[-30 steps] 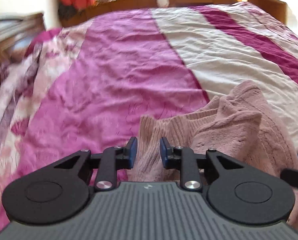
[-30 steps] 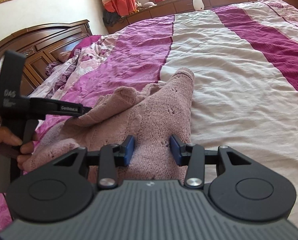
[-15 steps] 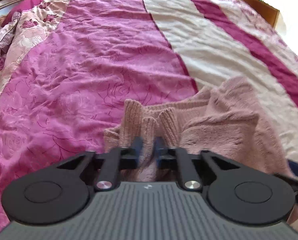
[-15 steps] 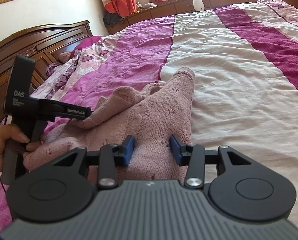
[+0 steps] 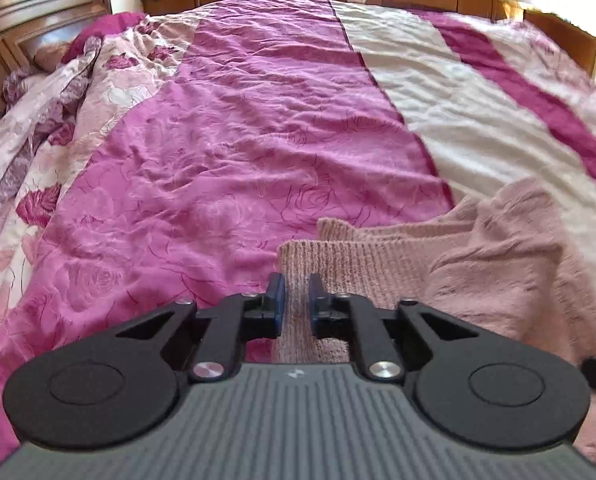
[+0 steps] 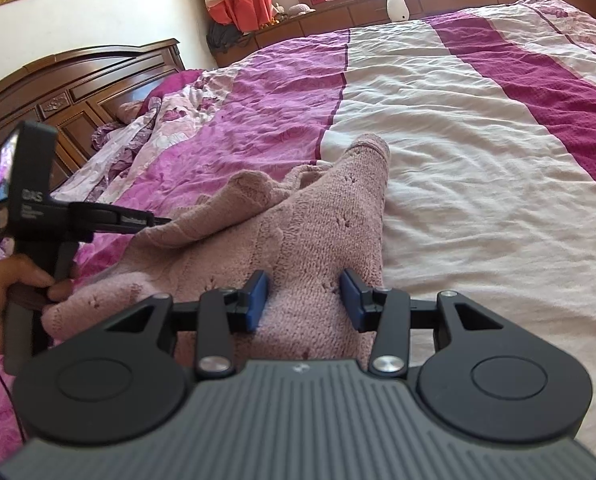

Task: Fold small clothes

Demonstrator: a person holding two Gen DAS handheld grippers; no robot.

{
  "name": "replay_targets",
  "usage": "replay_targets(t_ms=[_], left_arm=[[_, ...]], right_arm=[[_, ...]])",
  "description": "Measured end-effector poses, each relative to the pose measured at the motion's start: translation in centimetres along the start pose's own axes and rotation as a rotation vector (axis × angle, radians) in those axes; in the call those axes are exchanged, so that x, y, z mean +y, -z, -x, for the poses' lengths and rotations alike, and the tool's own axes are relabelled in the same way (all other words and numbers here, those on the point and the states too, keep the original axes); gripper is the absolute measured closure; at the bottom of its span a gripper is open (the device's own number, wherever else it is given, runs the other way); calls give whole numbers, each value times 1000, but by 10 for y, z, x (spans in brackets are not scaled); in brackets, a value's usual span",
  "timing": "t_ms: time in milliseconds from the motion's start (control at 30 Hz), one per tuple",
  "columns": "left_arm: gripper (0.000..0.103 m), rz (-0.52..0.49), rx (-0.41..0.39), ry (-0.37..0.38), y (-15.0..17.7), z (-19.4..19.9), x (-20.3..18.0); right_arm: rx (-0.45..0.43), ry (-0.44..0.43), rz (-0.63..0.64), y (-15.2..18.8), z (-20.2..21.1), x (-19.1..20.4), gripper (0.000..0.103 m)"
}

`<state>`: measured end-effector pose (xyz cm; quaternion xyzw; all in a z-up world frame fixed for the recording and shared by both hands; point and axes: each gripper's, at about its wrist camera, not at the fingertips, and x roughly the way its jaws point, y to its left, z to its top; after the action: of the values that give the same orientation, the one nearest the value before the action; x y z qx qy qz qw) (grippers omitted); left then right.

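Holding a ribbed edge of the pink knit sweater [image 5: 477,264] between its blue pads, the left tool [image 5: 296,300] has just eased its jaws apart a little after pinching tight half a second ago. The knit strip sits in the narrow gap, and I cannot tell for certain whether the pads press it or only flank it. Since a second ago this tool has carried the ribbed edge leftward over the magenta band of the bedspread [image 5: 226,152], and the edge that was bunched half a second ago now runs out straighter. My reading is that the garment is being spread flat, so folding proper has not begun.

In the right wrist view, a hand [image 6: 2,296] at the far left grips the left tool's handle. To its right the sweater [image 6: 309,232] lies on the bed near the person, straddling the seam between the magenta band and the cream band. Its long axis runs from near to far, tapering to a rounded end that points away toward the window side; a loose flap folds over on its left.

The right tool [image 6: 303,296] sits over the near part of the sweater, its jaws moderately wide. The knit bulges between the pads without being squeezed. It has not shifted over the last second.
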<state>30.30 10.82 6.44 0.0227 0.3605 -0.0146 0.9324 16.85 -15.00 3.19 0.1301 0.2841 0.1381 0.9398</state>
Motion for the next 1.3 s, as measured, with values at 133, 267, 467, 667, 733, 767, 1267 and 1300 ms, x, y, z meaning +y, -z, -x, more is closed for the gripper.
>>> replay_targets(t_ms=[133,267,467,667,733,767,1267,1300], left_arm=[[49,36,-36,63,-4,32,5],[39,12,-59,142,-2,60,-2],[38,-164,-29,203,17,65,-42],[38,-235,-8,202,38,42,-63],[52,-208,-27,220,38,40,-60],[66,-174,-30,241,36,39,-56],[61,215,30,145,28,9,29],[58,217,29,141,28,11,29]], right_arm=[[4,-4,-13,-2,1,-1,58],[-4,-15,-58,-5,8,-5,58],[-29,-18,-74,-5,23,-5,58],[-25,-15,-57,-2,25,-5,58],[-18,-12,-63,0,24,-6,58],[-18,-13,-64,1,23,-7,58],[-22,-64,85,9,21,31,55],[-23,-60,96,10,21,32,53]])
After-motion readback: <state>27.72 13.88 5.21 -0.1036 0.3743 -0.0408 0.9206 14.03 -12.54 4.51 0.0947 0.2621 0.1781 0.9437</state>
